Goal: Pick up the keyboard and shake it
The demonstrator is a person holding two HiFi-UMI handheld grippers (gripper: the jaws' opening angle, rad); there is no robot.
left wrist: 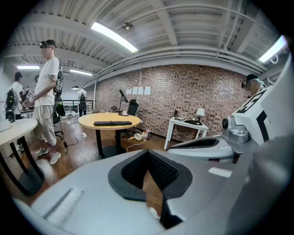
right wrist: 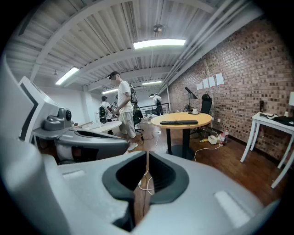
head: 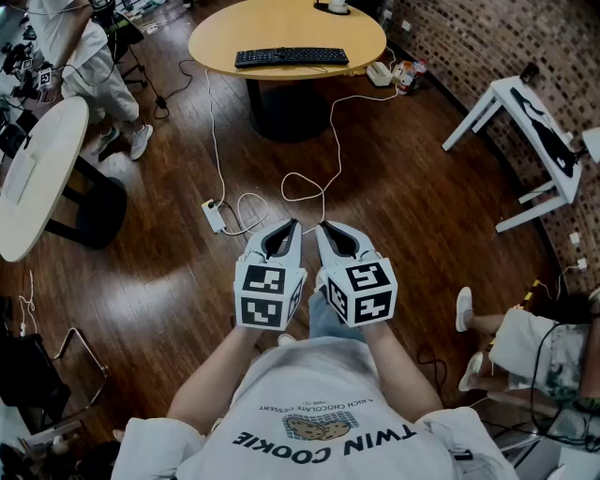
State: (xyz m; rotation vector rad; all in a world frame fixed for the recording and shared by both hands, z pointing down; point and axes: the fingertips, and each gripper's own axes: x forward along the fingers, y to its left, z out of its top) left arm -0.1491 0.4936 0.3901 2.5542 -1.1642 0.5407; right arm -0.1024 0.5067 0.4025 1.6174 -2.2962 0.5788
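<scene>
Shirt [head: 330, 405] print reads "TWIN COOKIE". Left gripper [head: 290, 226] and right gripper [head: 325, 227]: fingers narrow, pressed together, empty. Keyboard [head: 291, 57] lies on the round surface [head: 281, 26] at twelve o'clock.

The keyboard [head: 291, 57] is showing black against the far table [head: 216, 42], whose top is glowing tan. The floor [head: 422, 216] is running in dark brown planks, the far-right wall [head: 469, 37] in red-brown brick. White cables [head: 334, 122] are crossing the floor. The left gripper [head: 292, 225] and right gripper [head: 324, 225] are showing pale grey, with black-and-white square markers on their cubes.
</scene>
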